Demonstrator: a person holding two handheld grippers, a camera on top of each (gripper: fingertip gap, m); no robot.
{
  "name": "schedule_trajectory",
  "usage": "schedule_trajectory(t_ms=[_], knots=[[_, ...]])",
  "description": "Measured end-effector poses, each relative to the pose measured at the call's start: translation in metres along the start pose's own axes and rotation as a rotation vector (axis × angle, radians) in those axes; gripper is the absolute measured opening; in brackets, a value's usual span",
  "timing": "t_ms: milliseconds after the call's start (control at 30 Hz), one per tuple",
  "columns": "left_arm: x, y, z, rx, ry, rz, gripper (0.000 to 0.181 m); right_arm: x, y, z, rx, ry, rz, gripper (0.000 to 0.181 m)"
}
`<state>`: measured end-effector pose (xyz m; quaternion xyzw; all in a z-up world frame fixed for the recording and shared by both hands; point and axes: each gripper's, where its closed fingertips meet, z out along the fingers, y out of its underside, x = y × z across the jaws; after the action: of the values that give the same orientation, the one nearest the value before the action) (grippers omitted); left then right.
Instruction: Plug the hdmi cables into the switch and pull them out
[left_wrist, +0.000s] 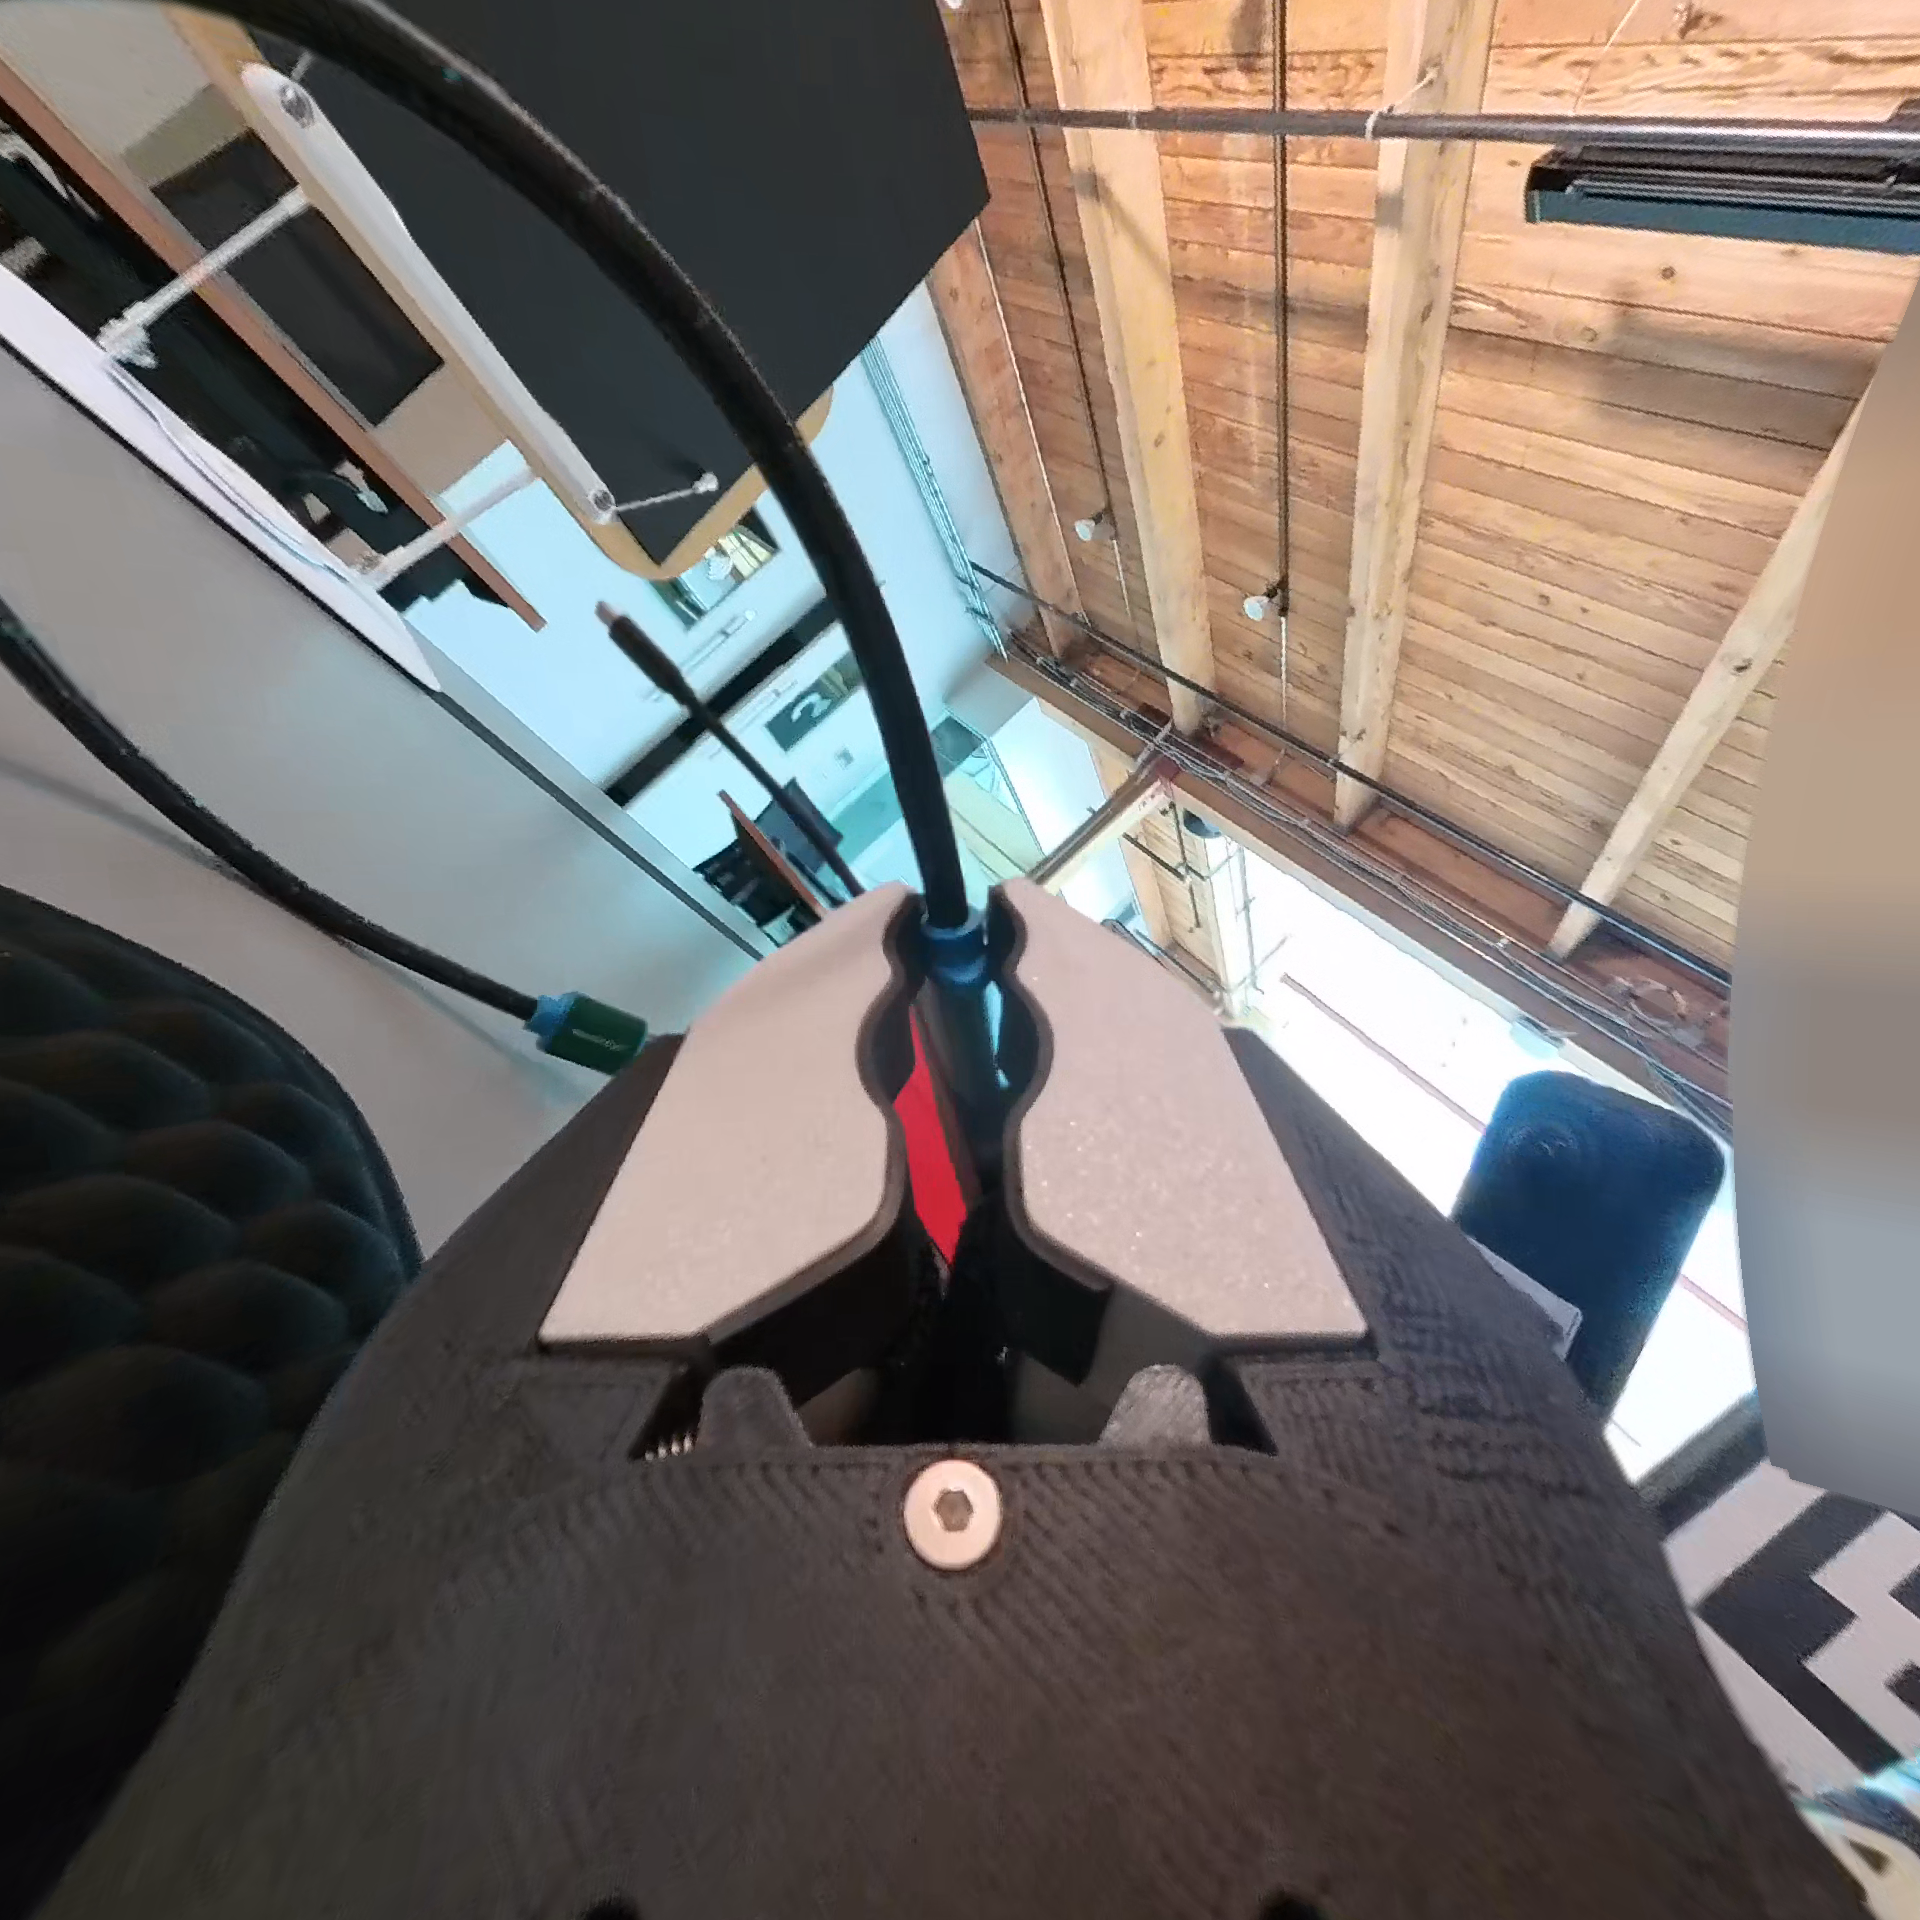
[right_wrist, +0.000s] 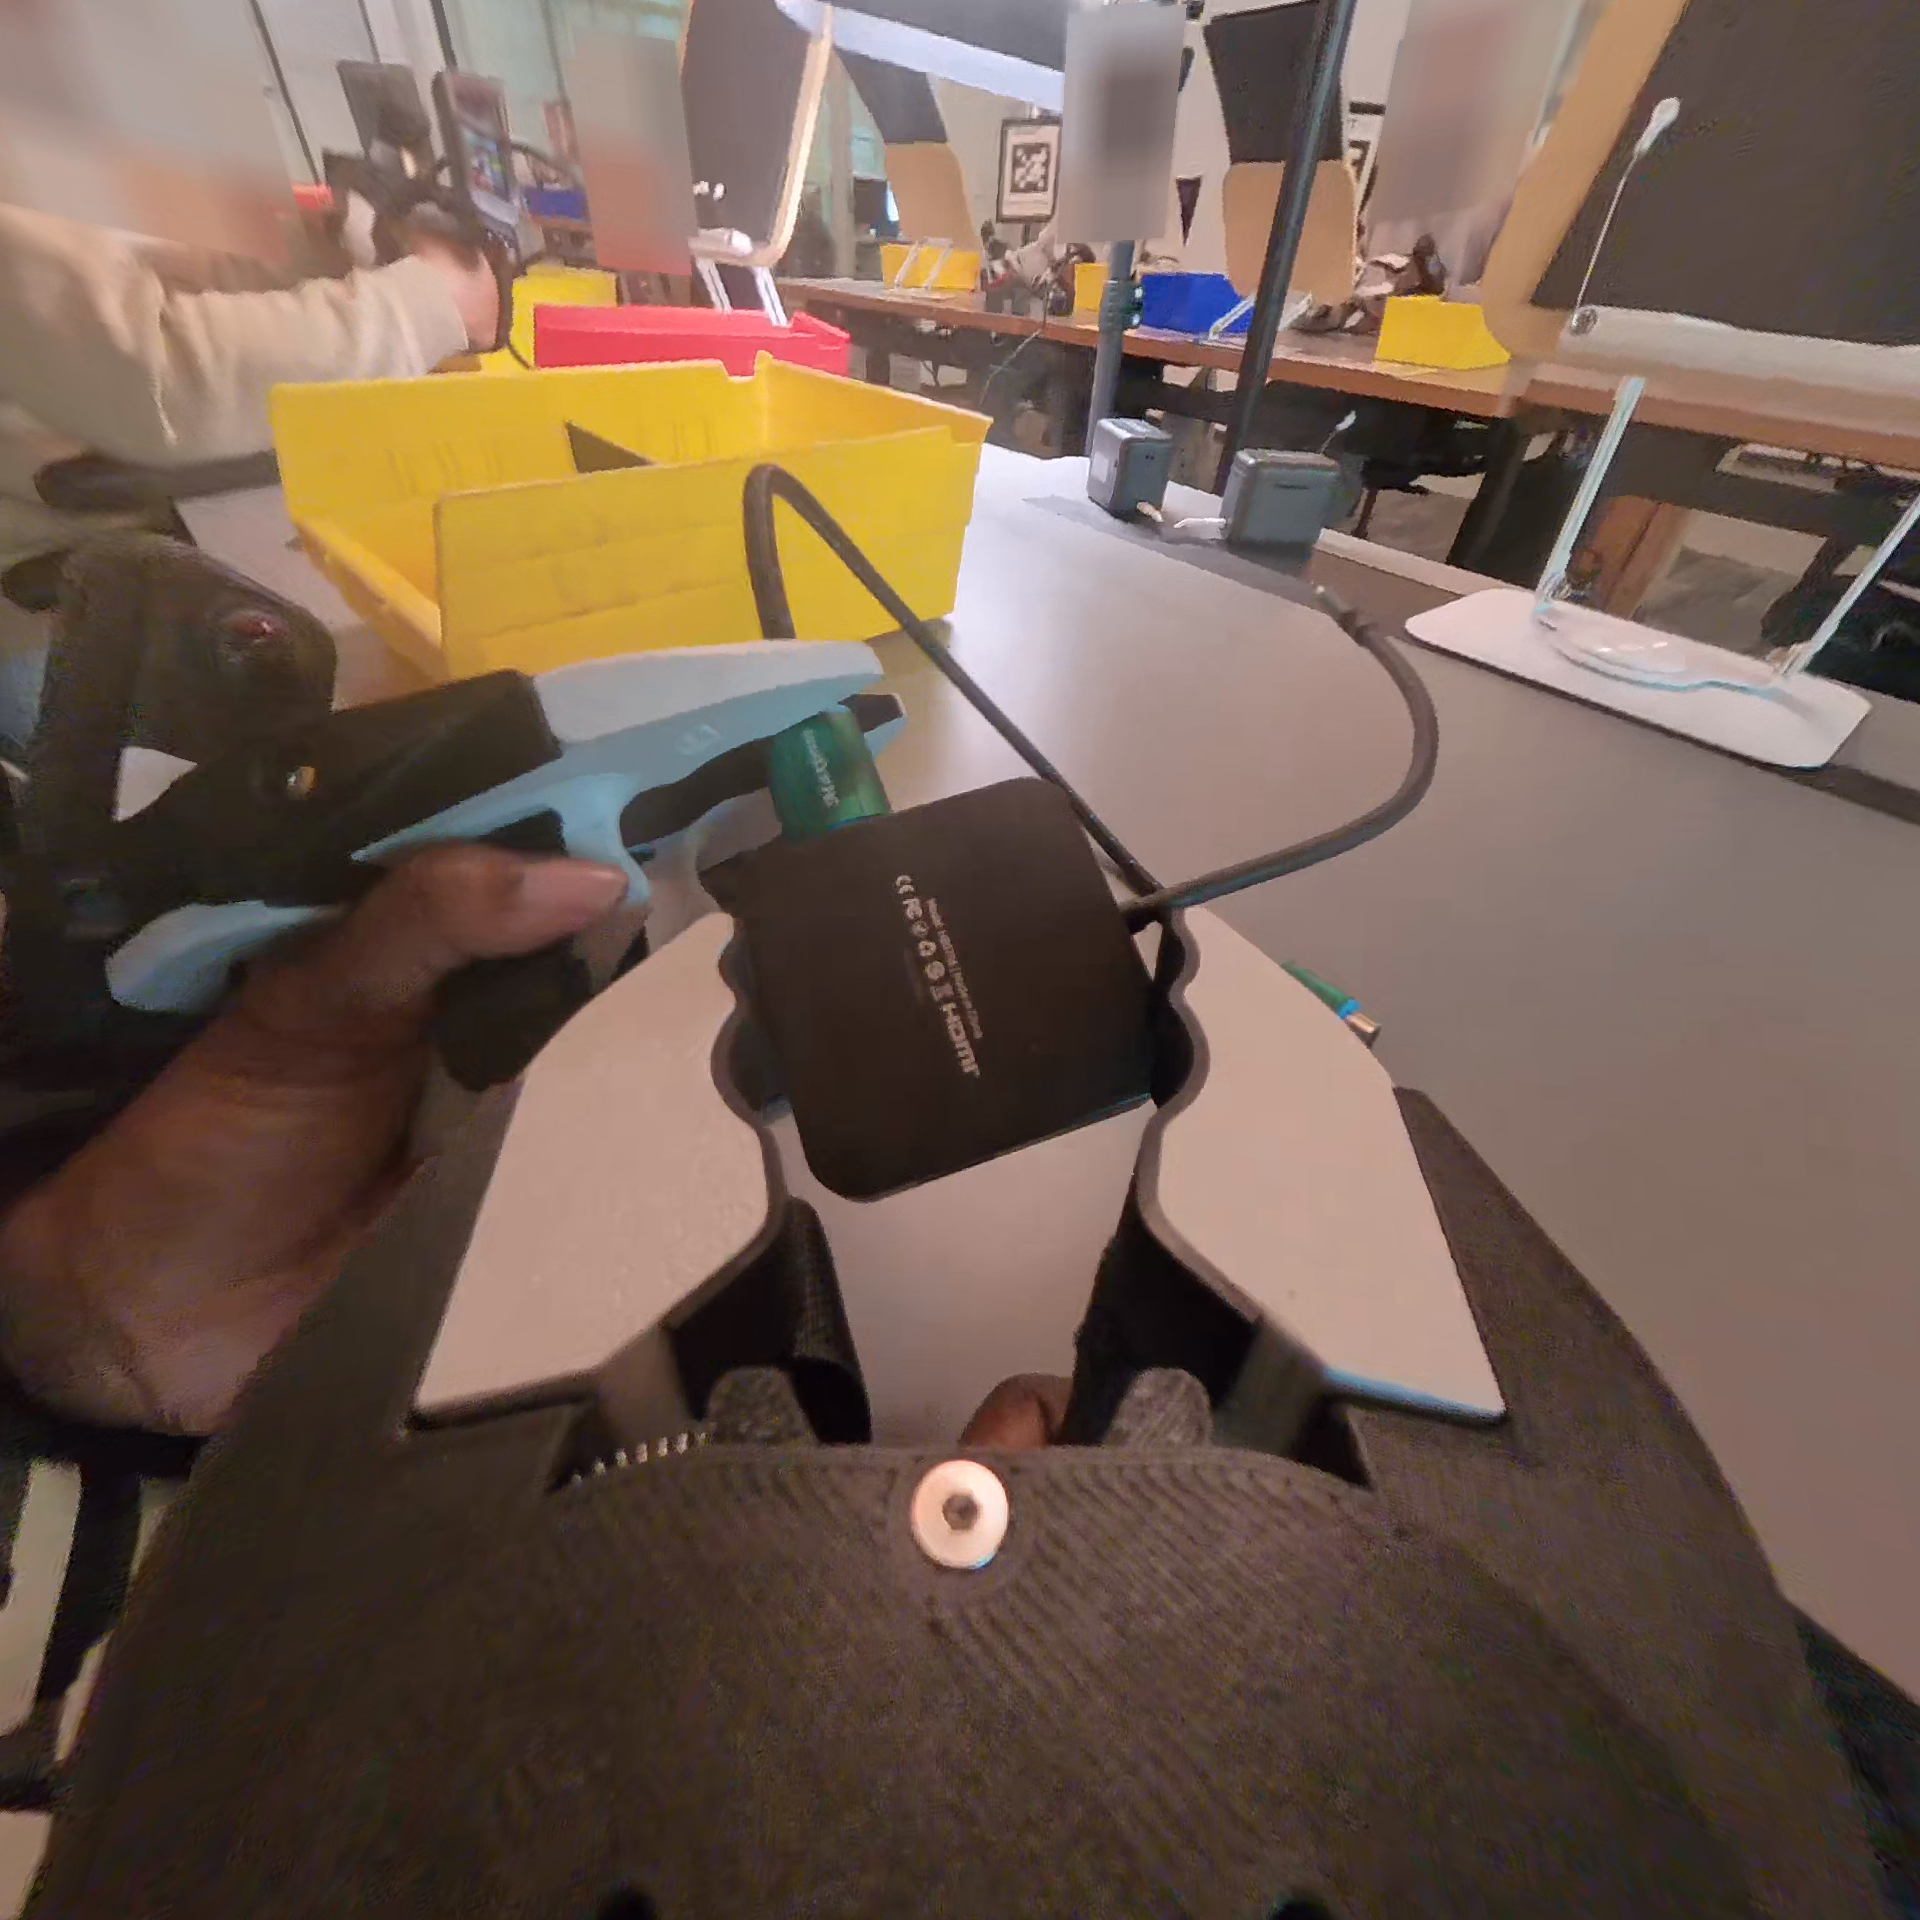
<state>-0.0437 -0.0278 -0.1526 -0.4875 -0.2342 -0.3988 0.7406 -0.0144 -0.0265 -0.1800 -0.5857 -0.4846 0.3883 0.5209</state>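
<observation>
The right gripper (right_wrist: 951, 1023) has its jaws squeezed on the small black switch (right_wrist: 935, 987), which looks light and hard. The left gripper (right_wrist: 821, 707) has its jaws pinching the green plug (right_wrist: 826, 774), right at the switch's edge. Its cable (left_wrist: 727, 343) looks bendy, so hold the stiff plug.

Both shots were bright and mostly sharp, with heavy fisheye bending at the edges. Left wrist view had a blown-out doorway (left_wrist: 1382, 1049) glaring lower right. Right wrist view was evenly lit, soft shadows on the table (right_wrist: 1558, 935), background slightly blurry.
</observation>
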Motion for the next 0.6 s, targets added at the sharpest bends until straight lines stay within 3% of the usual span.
schedule_trajectory(t_ms=[167, 267, 367, 467, 600], knots=[[0.001, 0.002, 0.004, -0.030, 0.014, 0.028, 0.011, 0.004, 0.003, -0.001, 0.010, 0.008, -0.037, 0.074], [0.007, 0.001, 0.006, -0.063, 0.103, 0.027, 0.011, 0.003, -0.002, -0.004, 0.043, -0.006, -0.045, 0.074], [0.007, -0.001, 0.006, -0.114, 0.158, 0.054, 0.037, 0.011, -0.013, -0.011, 0.090, 0.026, -0.100, 0.074], [0.014, -0.005, 0.001, -0.062, 0.215, 0.079, 0.039, 0.041, -0.035, -0.029, 0.145, 0.140, -0.214, 0.074], [0.027, -0.006, -0.005, 0.007, 0.293, 0.171, 0.039, 0.098, -0.090, -0.069, 0.224, 0.315, -0.363, 0.074]])
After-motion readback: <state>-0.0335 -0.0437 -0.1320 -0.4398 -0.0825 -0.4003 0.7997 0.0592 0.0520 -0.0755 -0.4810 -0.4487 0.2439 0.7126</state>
